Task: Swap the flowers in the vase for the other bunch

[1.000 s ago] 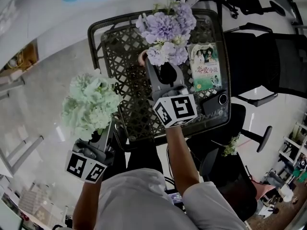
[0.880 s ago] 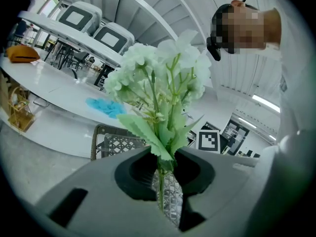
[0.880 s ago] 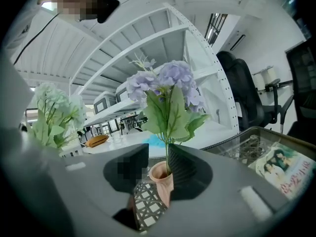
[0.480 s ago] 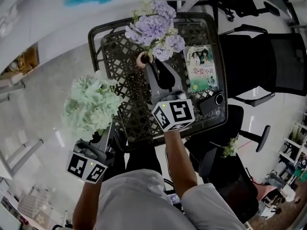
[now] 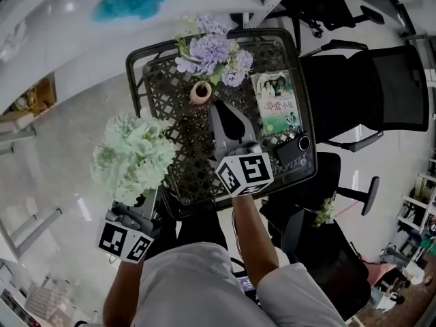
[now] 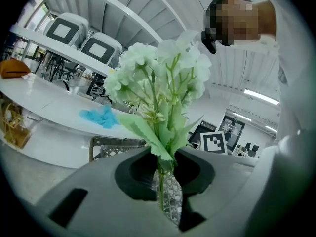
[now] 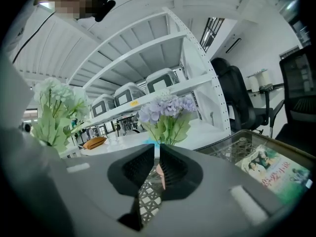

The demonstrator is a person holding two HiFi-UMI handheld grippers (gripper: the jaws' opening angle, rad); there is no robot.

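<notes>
Left gripper (image 5: 148, 199) is gripping pale green artificial flower bunch (image 5: 133, 157); right gripper (image 5: 223, 111), empty jaws just narrowing, is risking nudging over small pink vase (image 5: 199, 92), upper centre

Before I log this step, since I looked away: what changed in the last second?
The right tool drew back from the purple flowers in the vase; its jaws have just been closing on nothing. The left tool still holds the green bunch; vase and flowers stay on the table.

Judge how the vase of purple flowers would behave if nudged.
Probably tips easily: the vase looks small under a much wider bunch. It may also rock, since it stands on a lattice table.
</notes>
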